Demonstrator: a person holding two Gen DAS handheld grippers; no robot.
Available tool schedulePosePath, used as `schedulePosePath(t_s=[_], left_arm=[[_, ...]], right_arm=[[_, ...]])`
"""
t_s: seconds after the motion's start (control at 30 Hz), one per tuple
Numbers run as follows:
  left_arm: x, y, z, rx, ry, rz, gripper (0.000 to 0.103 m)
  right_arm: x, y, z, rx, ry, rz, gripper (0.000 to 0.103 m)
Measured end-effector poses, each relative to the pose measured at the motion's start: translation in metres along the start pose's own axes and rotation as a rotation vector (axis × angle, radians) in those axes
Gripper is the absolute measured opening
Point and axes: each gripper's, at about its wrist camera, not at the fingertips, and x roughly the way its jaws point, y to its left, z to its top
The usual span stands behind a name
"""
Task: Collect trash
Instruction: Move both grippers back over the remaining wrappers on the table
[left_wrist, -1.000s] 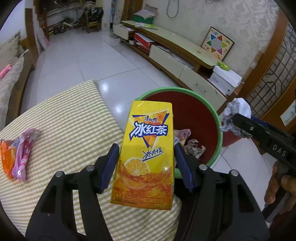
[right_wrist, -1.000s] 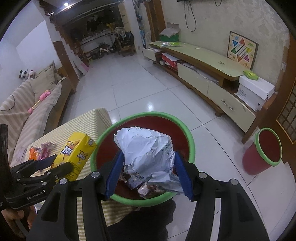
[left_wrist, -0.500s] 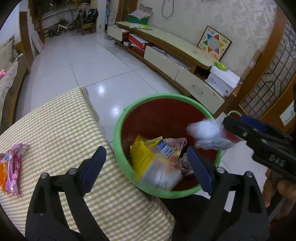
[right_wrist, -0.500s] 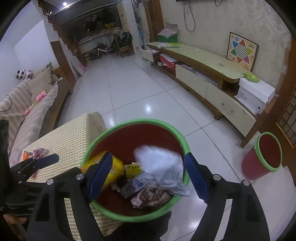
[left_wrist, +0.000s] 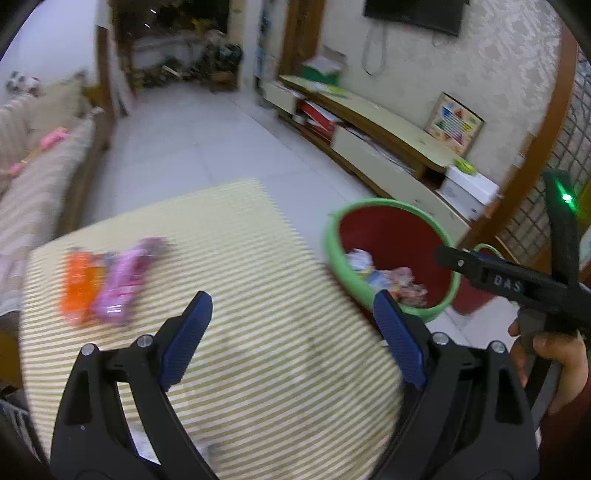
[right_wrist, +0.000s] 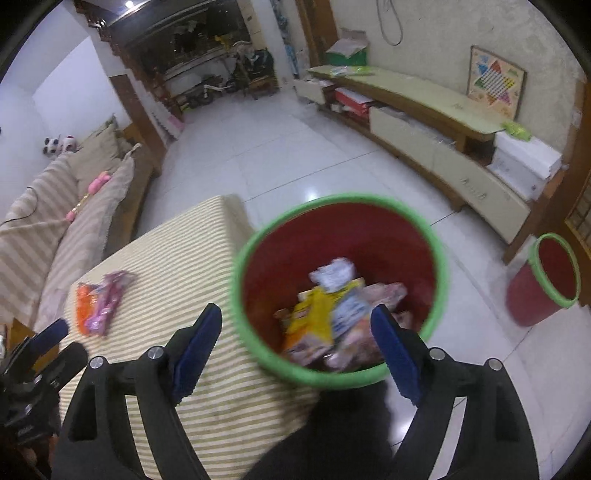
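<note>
Both claws are opening wide, with nothing between the blue pads of either. The left gripper (left_wrist: 291, 334) is hanging over the table covered in a yellow-and-white striped cloth (left_wrist: 258, 369); the right gripper (right_wrist: 295, 338) is sitting just over the near rim of the red plastic bin with a green rim (right_wrist: 439, 258), which is standing against the table's edge. Inside the bin a yellow drink carton (right_wrist: 312, 325) is lying among a crumpled white paper wad (right_wrist: 332, 275) and a heap of mixed wrappers, too blurred to sort. So that part of the job is looking done: carton and paper are in. Still lying on the cloth, at about ten o'clock from the left gripper and well apart from it, are an orange snack packet (left_wrist: 77, 284) and, touching it, a pink snack packet (left_wrist: 123, 282). Those two are what is remaining, as far as the views are showing. A second red bin with a green rim (right_wrist: 532, 295) is standing on the tiled floor at roughly three o'clock from the first, apart from it.
</note>
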Motion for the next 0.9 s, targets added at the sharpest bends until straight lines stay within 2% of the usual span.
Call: schedulePosePath(t_s=[0.13, 0.2, 0.27, 0.4, 0.47, 0.6, 0.77, 0.9], left_arm=[[-0.035, 0.047, -0.017, -0.079, -0.031, 0.074, 0.089], [-0.048, 0.072, -0.030, -0.126, -0.035, 0.125, 0.091], [-0.052, 0.095, -0.046, -0.159, -0.011, 0.182, 0.091], [-0.059, 0.125, -0.070, -0.234, 0.017, 0.232, 0.091], [-0.067, 0.134, -0.082, -0.264, 0.016, 0.235, 0.091], [-0.071, 0.137, -0.099, -0.250, 0.037, 0.248, 0.091], [-0.072, 0.135, -0.118, -0.227, 0.061, 0.179, 0.091], [-0.060, 0.117, -0.135, -0.200, 0.126, 0.117, 0.091]], right_arm=[[0.003, 0.042, -0.012, -0.062, 0.009, 0.051, 0.081], [0.010, 0.063, -0.019, -0.090, 0.040, 0.077, 0.082], [0.014, 0.081, -0.026, -0.125, 0.066, 0.096, 0.082], [0.015, 0.110, -0.034, -0.187, 0.080, 0.121, 0.082], [0.012, 0.119, -0.036, -0.212, 0.074, 0.143, 0.082], [0.021, 0.130, -0.042, -0.242, 0.104, 0.143, 0.082], [0.032, 0.142, -0.049, -0.291, 0.136, 0.133, 0.082], [0.035, 0.148, -0.053, -0.302, 0.152, 0.142, 0.082]])
